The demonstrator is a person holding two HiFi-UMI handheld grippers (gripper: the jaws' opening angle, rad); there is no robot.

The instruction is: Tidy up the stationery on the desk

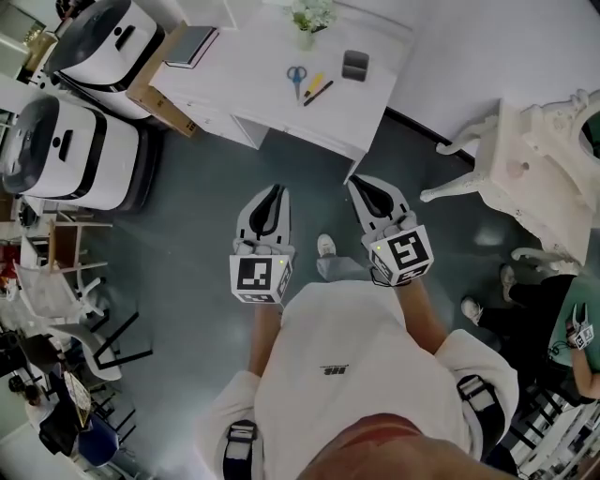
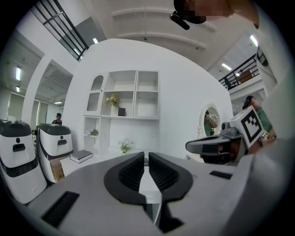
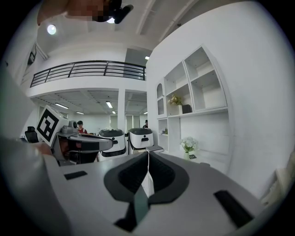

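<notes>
The stationery lies on the white desk [image 1: 272, 105], toward its far side. A pair of scissors [image 1: 296, 77] with blue handles lies with its blades pointing to the desk's near edge. Just beside it on the right is a yellow pen [image 1: 313, 83], and next to that a dark pen [image 1: 320, 92], both slanted the same way. A little further right and back sits a dark grey block [image 1: 355, 65], squarish with a lighter top face; what it is cannot be made out. At the desk's far edge stands a small vase of pale flowers [image 1: 307, 21], and off the desk's left end a dark book [image 1: 190, 44] lies on a brown box. Both tongs are held well short of the desk, over the grey floor in front of its near edge. The left gripper [image 1: 275, 190] has its jaws drawn in to a thin slit with nothing between them. The right gripper [image 1: 361, 183] has its jaws pressed together, also empty.
</notes>
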